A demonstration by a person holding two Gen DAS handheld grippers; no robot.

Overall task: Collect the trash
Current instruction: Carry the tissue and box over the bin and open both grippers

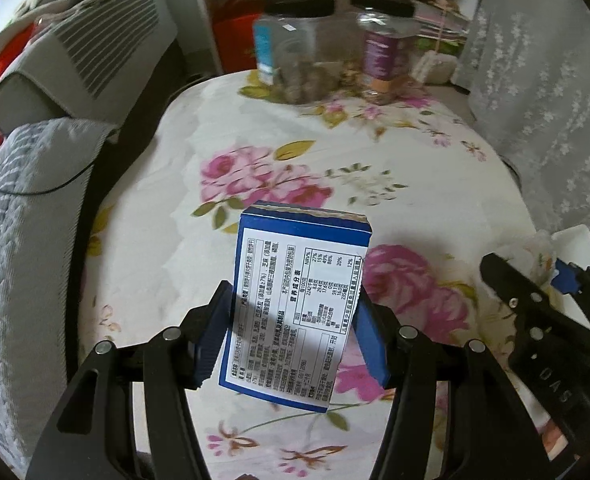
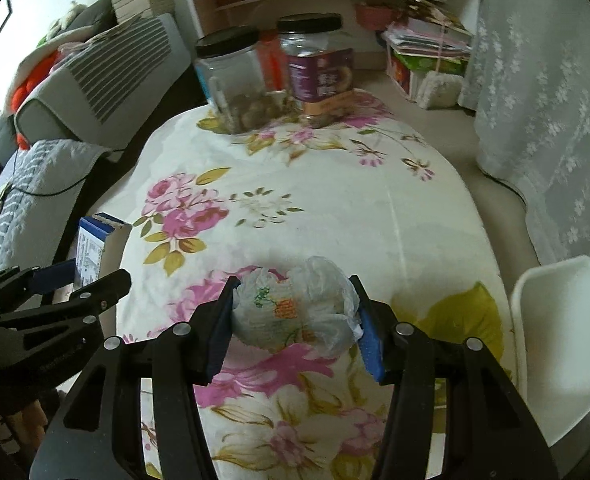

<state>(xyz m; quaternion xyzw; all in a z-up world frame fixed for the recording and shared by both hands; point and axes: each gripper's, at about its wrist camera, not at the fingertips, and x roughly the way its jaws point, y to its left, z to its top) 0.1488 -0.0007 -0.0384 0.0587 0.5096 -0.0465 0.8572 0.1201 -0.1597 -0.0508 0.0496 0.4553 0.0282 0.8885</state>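
Box (image 1: 295, 304) lengthwise along left tool (image 1: 291, 344).

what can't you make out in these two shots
- Blue box, left wrist view: small print unreadable; front face turned away.
- Crumpled plastic bag, right wrist view: contents hidden by its own folds.
- Two jars, left wrist view: labels motion-blurred.
- White chair, right wrist view: cut off by the frame edge.
- No trash bin in either view.

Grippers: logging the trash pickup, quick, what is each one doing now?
Left gripper: closed on the blue box.
Right gripper: closed on the crumpled plastic bag.
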